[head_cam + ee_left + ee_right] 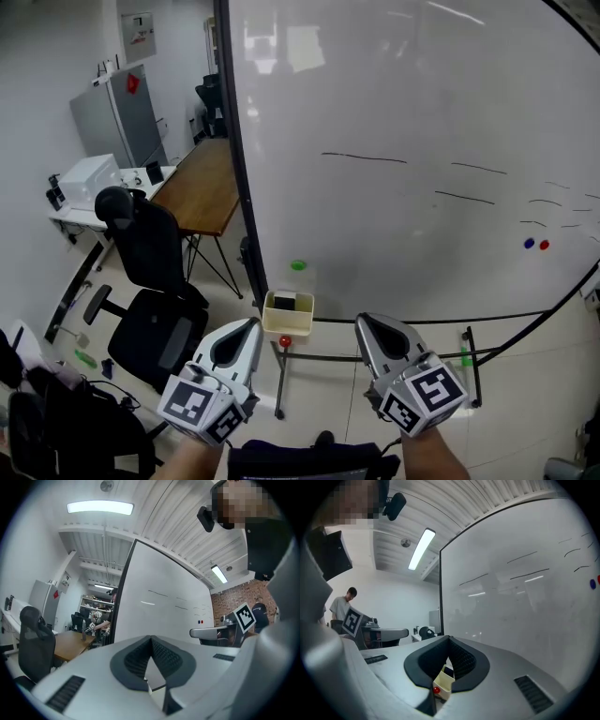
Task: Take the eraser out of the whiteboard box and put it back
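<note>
A cream whiteboard box [290, 319] hangs at the lower left edge of the whiteboard [412, 159], and the black eraser [284, 302] lies inside it. A red magnet [285, 341] sits just below the box. My left gripper [253, 323] is shut and empty, below and left of the box. My right gripper [363, 321] is shut and empty, below and right of it. Neither touches the box. In the right gripper view the box [445, 680] and the red magnet [436, 690] show through the gap behind the shut jaws [449, 640]. The left gripper view [151, 639] faces the whiteboard [159, 606].
A black office chair [150, 281] stands to the left, with a wooden table [202, 187] and a white desk with an appliance [89, 178] behind it. The whiteboard's stand rail [375, 356] runs near the floor. A green magnet [298, 265] and red and blue magnets [536, 244] are on the board.
</note>
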Motion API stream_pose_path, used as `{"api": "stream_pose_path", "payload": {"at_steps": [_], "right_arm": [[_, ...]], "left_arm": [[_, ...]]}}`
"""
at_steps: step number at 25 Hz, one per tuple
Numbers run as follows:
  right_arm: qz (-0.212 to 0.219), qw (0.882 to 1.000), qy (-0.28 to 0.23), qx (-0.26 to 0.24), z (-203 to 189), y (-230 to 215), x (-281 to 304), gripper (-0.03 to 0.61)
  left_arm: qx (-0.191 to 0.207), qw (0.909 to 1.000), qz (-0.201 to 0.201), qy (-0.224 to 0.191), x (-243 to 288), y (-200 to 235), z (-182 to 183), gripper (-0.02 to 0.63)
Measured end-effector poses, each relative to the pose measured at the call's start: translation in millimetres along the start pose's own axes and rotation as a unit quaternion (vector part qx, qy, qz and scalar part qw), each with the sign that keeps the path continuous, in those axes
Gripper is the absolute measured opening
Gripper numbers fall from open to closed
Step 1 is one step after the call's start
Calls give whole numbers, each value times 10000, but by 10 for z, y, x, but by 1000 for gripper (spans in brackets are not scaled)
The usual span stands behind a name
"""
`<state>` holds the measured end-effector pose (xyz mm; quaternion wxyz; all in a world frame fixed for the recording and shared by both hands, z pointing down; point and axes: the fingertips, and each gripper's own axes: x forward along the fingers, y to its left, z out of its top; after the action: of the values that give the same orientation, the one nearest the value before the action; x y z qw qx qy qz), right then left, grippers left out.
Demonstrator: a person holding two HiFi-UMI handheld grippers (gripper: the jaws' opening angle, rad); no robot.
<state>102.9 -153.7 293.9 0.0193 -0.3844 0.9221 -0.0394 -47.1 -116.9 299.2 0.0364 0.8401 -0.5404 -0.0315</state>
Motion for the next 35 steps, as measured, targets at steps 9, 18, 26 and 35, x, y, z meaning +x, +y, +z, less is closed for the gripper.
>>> {"api": "stream_pose_path", "payload": {"at_steps": [9, 18, 26, 35], "right_arm": [[-317, 9995, 38, 1, -160, 206, 887, 19], [-1029, 9945, 113, 180, -340, 394, 1558, 20], [-1585, 9820, 924, 449, -1103, 242, 1906, 182], [-1806, 9679, 1664, 535, -1775, 80, 2182, 281]], "left_arm": [[-46, 9996, -276, 105, 192, 937, -39, 34], [-106, 9978, -632, 163, 257, 1833, -10, 34], [-63, 9981, -414, 459, 356, 2100, -506, 34], [-463, 9950, 171, 863, 475, 2510, -1087, 34]]}}
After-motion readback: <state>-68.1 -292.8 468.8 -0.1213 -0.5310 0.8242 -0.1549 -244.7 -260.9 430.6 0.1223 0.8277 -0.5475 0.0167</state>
